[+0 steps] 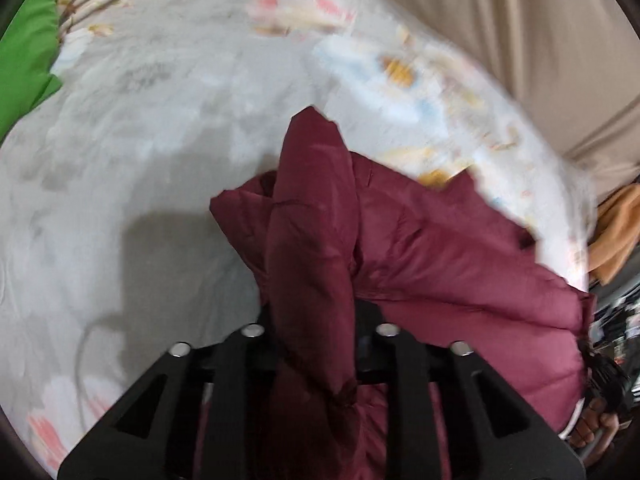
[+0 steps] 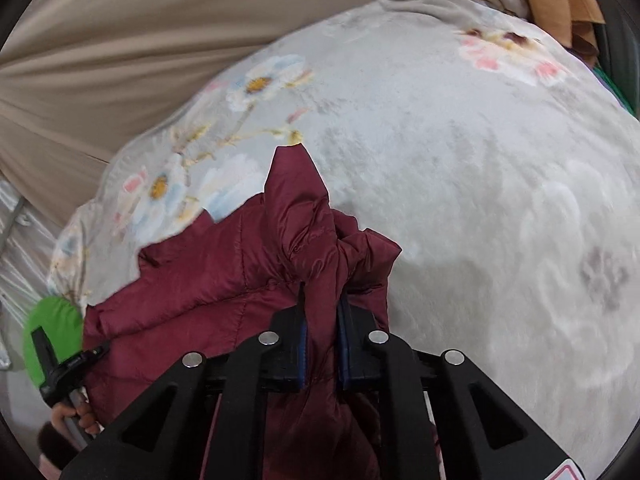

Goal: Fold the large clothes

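Maroon puffer jacket (image 1: pixel 420 248) is pinched in left gripper (image 1: pixel 316 320) and right gripper (image 2: pixel 322 320) above floral bedspread (image 2: pixel 460 168), mid-fold; even lowering is judged next.

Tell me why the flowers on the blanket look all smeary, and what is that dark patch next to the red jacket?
Left wrist view: the flowers on the blanket smear at the upper right, which is motion blur; the dark patch is a shadow left of the red jacket, which looks sharper. Right wrist view: the flowers blur only mildly, and the fisheye lens bulges the blanket into a dome.
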{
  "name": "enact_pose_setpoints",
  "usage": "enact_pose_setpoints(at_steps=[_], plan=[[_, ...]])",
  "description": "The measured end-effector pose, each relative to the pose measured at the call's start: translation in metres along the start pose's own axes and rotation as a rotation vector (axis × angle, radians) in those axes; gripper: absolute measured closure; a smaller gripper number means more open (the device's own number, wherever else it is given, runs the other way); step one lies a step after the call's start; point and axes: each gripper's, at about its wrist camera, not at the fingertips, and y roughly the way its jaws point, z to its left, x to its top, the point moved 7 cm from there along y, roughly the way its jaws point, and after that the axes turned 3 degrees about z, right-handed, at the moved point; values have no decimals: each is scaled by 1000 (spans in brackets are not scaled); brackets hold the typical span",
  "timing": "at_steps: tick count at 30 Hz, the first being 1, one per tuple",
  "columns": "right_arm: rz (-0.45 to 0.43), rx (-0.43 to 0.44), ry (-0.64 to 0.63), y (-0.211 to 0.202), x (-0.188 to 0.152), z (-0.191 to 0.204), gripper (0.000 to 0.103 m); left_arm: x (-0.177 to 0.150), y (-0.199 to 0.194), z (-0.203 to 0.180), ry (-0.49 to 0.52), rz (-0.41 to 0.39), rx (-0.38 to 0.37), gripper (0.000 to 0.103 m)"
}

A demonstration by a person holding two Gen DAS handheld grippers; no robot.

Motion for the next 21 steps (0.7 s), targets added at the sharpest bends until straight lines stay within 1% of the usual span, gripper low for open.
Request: enact_pose_setpoints(at_steps=[1,2,3,4,5,7,8,9,10,11,13,14,15,16,17,18,19,21], plan=[[30,-37,9,11,-3,-6,78,-1,1,0,-15,-5,17,73],[13,-67,25,8,-1,-10,78,-1,-3,0,-24,-11,27,73],[-18,-89,29,-2,1,-9,78,-1,-14,-2,-35,-24,55,73],[-67,-117,21,-17,6,-6,77,-3,-30,-4,-35,-49,85,73],[-132,-145,-23,-40,11,4,76,-6,-42,-4,-35,-72,97,73],[-193,-144,-115,-67,14,30,77,-11,-79,-17,3,-150,141,73],[-200,-111,-174,-76,10,52,79,-13,-89,-27,29,-168,146,73],[-192,-70,-221,-79,3,72,81,-15,-97,-47,81,-185,126,73],[-174,-30,-264,-76,-6,94,83,-19,-98,-63,119,-182,98,73],[-128,27,-326,-67,-25,125,84,-24,-94,-81,157,-158,62,73],[-52,91,-414,-47,-59,163,90,-42,-72,-121,226,-68,-21,73],[-11,113,-462,-32,-79,180,91,-57,-56,-137,268,-23,-35,73],[26,114,-495,-19,-95,188,92,-66,-46,-143,295,5,-32,73],[62,99,-517,-6,-108,188,95,-77,-34,-147,316,36,-22,72],[90,62,-531,6,-120,178,96,-85,-25,-145,321,62,-10,72],[92,27,-530,10,-122,165,102,-92,-18,-137,316,70,1,72],[91,-7,-506,12,-122,148,103,-93,-17,-126,304,68,14,73],[80,-70,-365,6,-110,89,103,-92,-22,-95,263,54,62,73]])
